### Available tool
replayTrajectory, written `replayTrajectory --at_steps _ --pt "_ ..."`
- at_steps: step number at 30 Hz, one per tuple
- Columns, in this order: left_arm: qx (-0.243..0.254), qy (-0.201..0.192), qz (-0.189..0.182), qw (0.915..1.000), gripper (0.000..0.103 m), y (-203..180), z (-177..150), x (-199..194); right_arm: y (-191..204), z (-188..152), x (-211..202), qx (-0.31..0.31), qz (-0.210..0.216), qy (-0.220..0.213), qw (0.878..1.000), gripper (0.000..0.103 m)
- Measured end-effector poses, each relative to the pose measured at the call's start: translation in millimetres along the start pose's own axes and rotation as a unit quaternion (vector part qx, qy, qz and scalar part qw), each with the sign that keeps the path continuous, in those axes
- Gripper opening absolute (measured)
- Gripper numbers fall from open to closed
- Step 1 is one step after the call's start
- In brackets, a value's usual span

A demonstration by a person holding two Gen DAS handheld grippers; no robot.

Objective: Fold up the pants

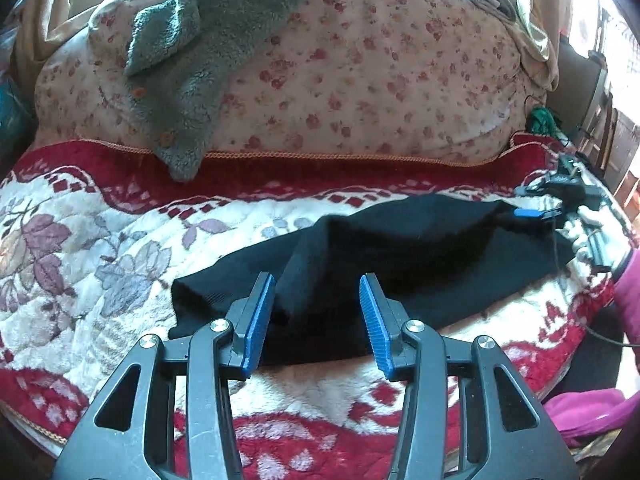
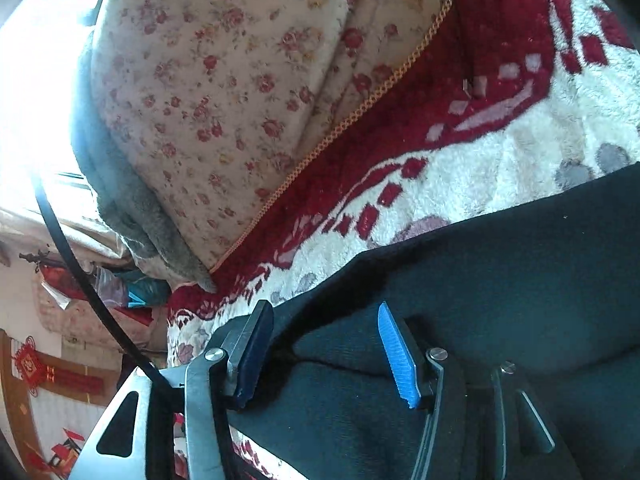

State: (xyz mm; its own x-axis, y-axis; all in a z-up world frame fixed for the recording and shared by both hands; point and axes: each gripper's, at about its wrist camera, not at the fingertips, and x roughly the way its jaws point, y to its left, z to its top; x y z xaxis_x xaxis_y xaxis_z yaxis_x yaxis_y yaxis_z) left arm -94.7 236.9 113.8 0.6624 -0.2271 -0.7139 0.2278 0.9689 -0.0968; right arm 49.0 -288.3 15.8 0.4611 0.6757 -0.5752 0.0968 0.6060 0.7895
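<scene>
Black pants [image 1: 400, 264] lie partly folded across a red and cream floral blanket [image 1: 100, 248] on a bed. My left gripper [image 1: 318, 312] is open with blue pads, hovering over the pants' near left end, with cloth below the gap. My right gripper [image 1: 540, 213] shows at the pants' far right end in the left wrist view. In the right wrist view the right gripper [image 2: 326, 344] is open, its jaws straddling a raised fold of the pants [image 2: 500, 280].
A floral quilt roll [image 1: 360, 80] lies along the back of the bed with a grey fleece garment [image 1: 188, 60] draped over it. A pink cloth [image 1: 588, 408] lies at the right edge. A black cable [image 2: 72, 264] hangs by the right gripper.
</scene>
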Motion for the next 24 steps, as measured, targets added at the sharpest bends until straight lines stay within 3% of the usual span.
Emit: replayTrajectory --at_steps 4,5,7,12,18,21,24 --pt "-0.001 -0.009 -0.014 0.9999 0.045 -1.9 12.8 -8.2 14.7 8.0 7.2 -0.045 -0.052 0.02 0.997 0.053" --pt "0.0 -0.016 -0.018 0.9997 0.047 -2.5 15.9 -11.7 16.4 9.2 7.2 -0.042 -0.043 0.022 0.998 0.053" --pt "0.0 -0.027 -0.028 0.9993 0.063 -3.9 21.2 -13.6 14.1 10.7 10.5 -0.02 -0.018 0.029 0.999 0.053" --pt "0.01 -0.022 -0.035 0.9991 0.064 -13.0 34.2 -0.4 8.7 15.4 25.7 0.018 -0.035 0.032 0.999 0.054" --pt "0.067 0.033 0.0 0.9972 0.064 -43.8 29.4 52.6 4.5 23.6 38.4 0.052 -0.049 0.045 0.996 0.054" --pt "0.106 0.063 0.037 0.9917 0.064 -59.7 17.5 78.6 3.4 27.8 42.7 0.061 -0.058 0.052 0.995 0.054" --pt "0.129 0.077 0.04 0.9879 0.064 -67.8 6.7 90.2 1.2 33.4 49.7 0.075 -0.067 0.063 0.993 0.054"
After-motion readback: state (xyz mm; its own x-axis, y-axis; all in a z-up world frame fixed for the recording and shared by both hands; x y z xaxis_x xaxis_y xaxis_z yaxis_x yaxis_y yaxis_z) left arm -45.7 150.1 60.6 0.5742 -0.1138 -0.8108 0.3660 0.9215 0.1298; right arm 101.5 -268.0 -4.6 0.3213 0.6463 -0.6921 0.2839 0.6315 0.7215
